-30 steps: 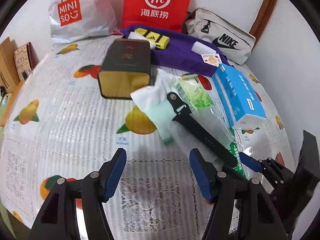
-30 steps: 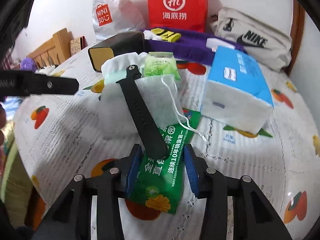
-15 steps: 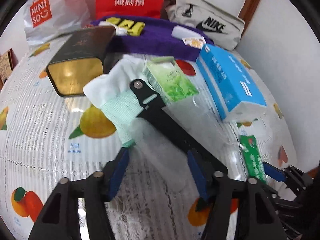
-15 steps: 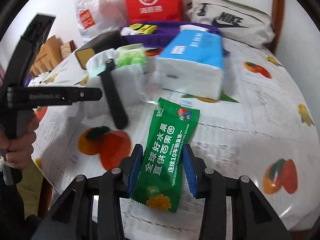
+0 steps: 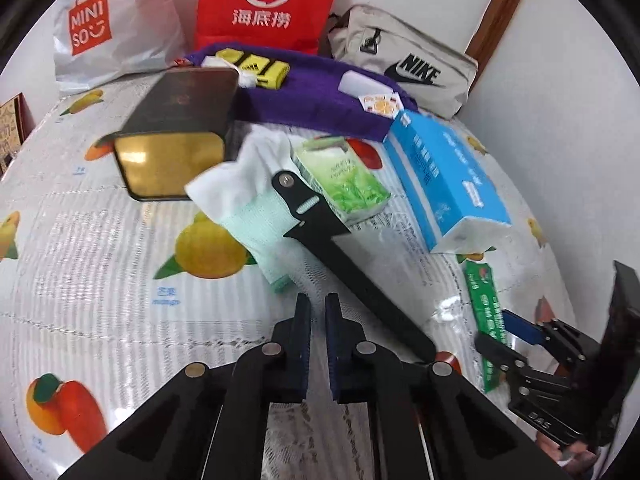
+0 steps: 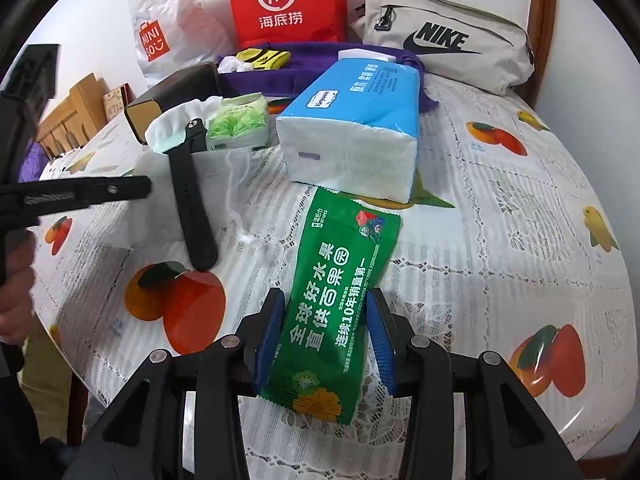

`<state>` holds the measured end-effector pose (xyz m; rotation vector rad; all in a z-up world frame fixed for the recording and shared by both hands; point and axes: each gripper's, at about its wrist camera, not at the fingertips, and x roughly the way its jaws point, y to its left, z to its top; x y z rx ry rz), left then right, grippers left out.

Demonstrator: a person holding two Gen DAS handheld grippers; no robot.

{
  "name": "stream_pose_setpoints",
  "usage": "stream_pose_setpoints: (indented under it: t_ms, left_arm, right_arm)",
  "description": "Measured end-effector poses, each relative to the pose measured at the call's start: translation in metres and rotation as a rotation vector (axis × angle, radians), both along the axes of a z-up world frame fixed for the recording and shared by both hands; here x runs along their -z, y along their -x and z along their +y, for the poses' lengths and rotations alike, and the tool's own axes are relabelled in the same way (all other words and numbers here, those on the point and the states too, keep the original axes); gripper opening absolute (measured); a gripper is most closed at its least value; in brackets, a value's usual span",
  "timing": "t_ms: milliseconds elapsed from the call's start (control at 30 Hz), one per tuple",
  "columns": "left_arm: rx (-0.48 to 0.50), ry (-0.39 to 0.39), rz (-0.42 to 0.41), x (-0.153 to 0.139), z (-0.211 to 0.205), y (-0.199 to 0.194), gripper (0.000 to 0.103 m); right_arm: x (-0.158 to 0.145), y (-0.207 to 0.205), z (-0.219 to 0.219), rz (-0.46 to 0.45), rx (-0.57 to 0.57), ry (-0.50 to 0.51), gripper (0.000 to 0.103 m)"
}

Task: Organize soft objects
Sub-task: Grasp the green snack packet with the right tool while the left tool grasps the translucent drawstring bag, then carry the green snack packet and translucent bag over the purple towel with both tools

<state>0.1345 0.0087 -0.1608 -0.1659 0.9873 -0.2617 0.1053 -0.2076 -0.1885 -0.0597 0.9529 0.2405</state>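
Progress: early, I'm judging. Most soft stuff is still sitting in one heap mid-table [image 6: 520,248]; nothing is looking sorted yet.

Left to right:
- White carrier bag [image 5: 96,28] is leaning at the table's far-left corner, reading "MINISO".
- Dark tin [image 5: 176,120] is lying in front of it; its label is too blurred to read.
- Left gripper [image 5: 316,320] is pointing down near the front edge with jaws closed. A sheer pouch [image 5: 320,276] is lying under the tips; I can't tell whether it's pinched.
- White-and-mint cloth [image 5: 256,200] is lying beside the tin, and a black strap [image 5: 344,256] is crossing over it.
- Red bag [image 5: 268,0] is standing at the far edge, reading "Hi" and "海底捞".
- Purple cloth [image 5: 320,96] is lying below it and carrying a yellow striped item [image 5: 256,66].
- Green tissue pack [image 5: 344,180] is touching the strap; its print is unreadable.
- Blue tissue pack [image 6: 352,120] is sitting mid-table; its small logo isn't legible.
- Right gripper [image 6: 324,320] is clamping the green packet [image 6: 336,312] by its sides near the front edge, with the packet's far end just beside the blue pack. It's reading "全球好水果", "直供百果", "连续10年销量第一".
- Beige bag [image 5: 408,64] is sitting at the far-right corner, reading "NIKE".

Remaining: placing the packet, then clearing the heap.
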Motion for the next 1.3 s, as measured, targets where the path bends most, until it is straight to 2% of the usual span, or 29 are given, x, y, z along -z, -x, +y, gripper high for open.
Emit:
stream_pose_setpoints:
  t_ms: [167, 233, 333, 433, 533, 633, 833, 1033, 1300]
  left_arm:
    - [-0.031, -0.006, -0.020, -0.012, 0.018, 0.010, 0.008]
    - [-0.045, -0.002, -0.034, -0.018, 0.025, 0.014, 0.008]
    - [-0.057, 0.031, -0.070, -0.031, 0.035, 0.018, 0.008]
    - [-0.056, 0.045, -0.128, -0.051, 0.039, 0.021, 0.007]
    - [-0.033, 0.043, -0.196, -0.075, 0.038, 0.025, 0.007]
    - [-0.029, 0.047, -0.229, -0.088, 0.041, 0.025, 0.007]
    - [-0.071, 0.042, -0.229, -0.089, 0.055, 0.029, 0.007]
    - [-0.117, 0.054, -0.200, -0.079, 0.074, 0.029, 0.007]
    - [-0.158, 0.096, -0.165, -0.071, 0.094, 0.023, 0.007]
  right_arm:
    - [0.001, -0.006, 0.006, -0.028, 0.001, 0.015, 0.047]
    - [0.001, -0.009, 0.005, -0.035, 0.009, 0.013, 0.041]
    - [-0.001, -0.011, 0.004, -0.028, 0.008, 0.005, 0.038]
    - [-0.004, -0.012, 0.004, -0.017, 0.002, -0.032, 0.038]
    - [-0.007, -0.010, 0.009, -0.025, -0.010, -0.020, 0.038]
    - [-0.012, -0.010, 0.010, -0.036, -0.014, -0.021, 0.038]
    - [-0.022, -0.009, 0.009, -0.050, -0.005, -0.017, 0.038]
    - [-0.028, -0.007, 0.007, -0.054, 0.000, -0.009, 0.038]
    - [-0.042, 0.005, 0.010, -0.069, -0.022, -0.022, 0.038]
